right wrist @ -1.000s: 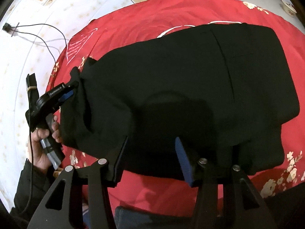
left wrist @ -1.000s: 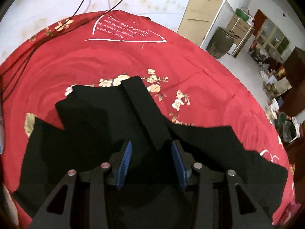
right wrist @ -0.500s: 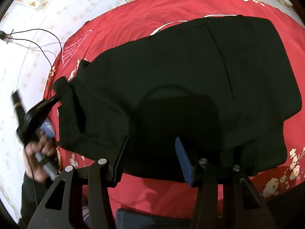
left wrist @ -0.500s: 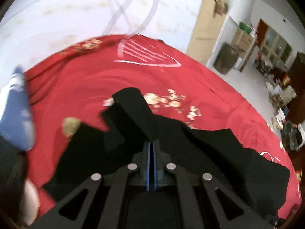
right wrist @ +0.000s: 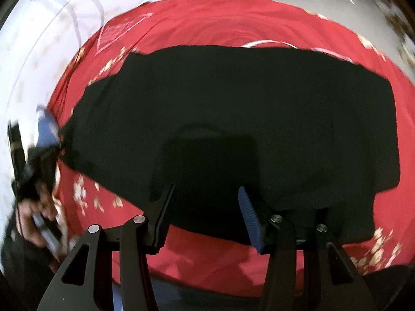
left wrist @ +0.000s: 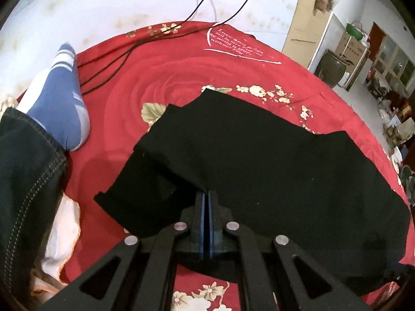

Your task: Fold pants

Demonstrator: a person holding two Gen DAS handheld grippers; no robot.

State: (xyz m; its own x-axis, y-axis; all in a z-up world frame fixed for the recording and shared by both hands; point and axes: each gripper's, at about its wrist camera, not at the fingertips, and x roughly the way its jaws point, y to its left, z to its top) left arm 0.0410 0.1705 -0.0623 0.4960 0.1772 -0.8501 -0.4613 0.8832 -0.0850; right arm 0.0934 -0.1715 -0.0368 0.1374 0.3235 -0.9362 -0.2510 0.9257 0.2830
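Black pants (left wrist: pixel 272 171) lie partly folded on a red flowered bedspread (left wrist: pixel 160 77). My left gripper (left wrist: pixel 207 197) is shut on the pants' near edge and holds a fold of cloth up off the bed. In the right wrist view the pants (right wrist: pixel 233 108) spread wide across the bedspread (right wrist: pixel 215 18). My right gripper (right wrist: pixel 205 194) is open and empty, its fingers (right wrist: pixel 247 212) over the pants' near edge. The left gripper shows there, blurred, at the far left (right wrist: pixel 39 155), in a hand, at the pants' left end.
A foot in a blue sock (left wrist: pixel 61 98) and a dark jeans leg (left wrist: pixel 23 181) rest on the bed at left. Black cables (left wrist: pixel 114 59) run across the bedspread's far corner. White cloth (left wrist: pixel 59 235) lies at lower left. Furniture stands beyond the bed at right.
My left gripper closed on the pants' edge and pulled the cloth up and toward the left. The right gripper stayed open and shifted over the pants' near edge.
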